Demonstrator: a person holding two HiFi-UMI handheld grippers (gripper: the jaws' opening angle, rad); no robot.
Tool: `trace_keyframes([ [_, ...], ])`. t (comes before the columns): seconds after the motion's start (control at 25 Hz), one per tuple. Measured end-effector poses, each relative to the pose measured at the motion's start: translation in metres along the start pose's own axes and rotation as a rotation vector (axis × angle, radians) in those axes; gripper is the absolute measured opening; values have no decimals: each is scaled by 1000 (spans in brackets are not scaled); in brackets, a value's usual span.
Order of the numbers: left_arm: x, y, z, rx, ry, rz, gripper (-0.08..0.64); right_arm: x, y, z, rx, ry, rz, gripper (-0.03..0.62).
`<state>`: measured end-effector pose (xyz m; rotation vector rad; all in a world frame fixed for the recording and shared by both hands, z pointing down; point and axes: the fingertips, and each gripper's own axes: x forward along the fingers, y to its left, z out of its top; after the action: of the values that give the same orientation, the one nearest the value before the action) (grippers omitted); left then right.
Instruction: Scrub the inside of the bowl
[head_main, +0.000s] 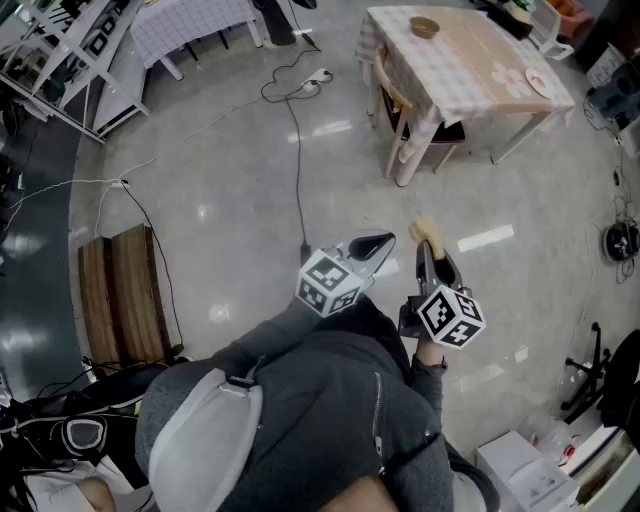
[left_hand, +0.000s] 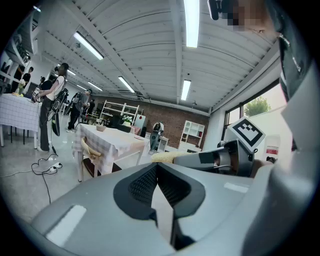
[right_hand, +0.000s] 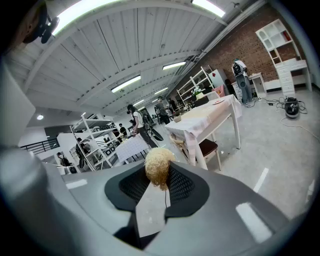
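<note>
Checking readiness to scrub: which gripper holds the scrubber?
The right gripper, shut on the tan fibrous scrubber; the left gripper is shut with nothing between its jaws.

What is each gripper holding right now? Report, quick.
Left gripper: shut, nothing between its jaws.
Right gripper: shut on a scrubber.

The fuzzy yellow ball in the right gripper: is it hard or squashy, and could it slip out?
Probably squashy: the ball looks like a loose tangle of fibres, narrowed where the right gripper clamps it. Likely light, as it juts out without sagging. Rough fibres against textured pads should resist slipping.
</note>
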<state>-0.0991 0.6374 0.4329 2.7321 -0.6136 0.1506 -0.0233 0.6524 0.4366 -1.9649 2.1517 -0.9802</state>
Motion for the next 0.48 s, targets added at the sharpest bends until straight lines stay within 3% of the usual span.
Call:
trace_keyframes([
  [0.48,-13,-10,-20,-1,20,4,9,-11,-3,-20,51,10,6,100],
])
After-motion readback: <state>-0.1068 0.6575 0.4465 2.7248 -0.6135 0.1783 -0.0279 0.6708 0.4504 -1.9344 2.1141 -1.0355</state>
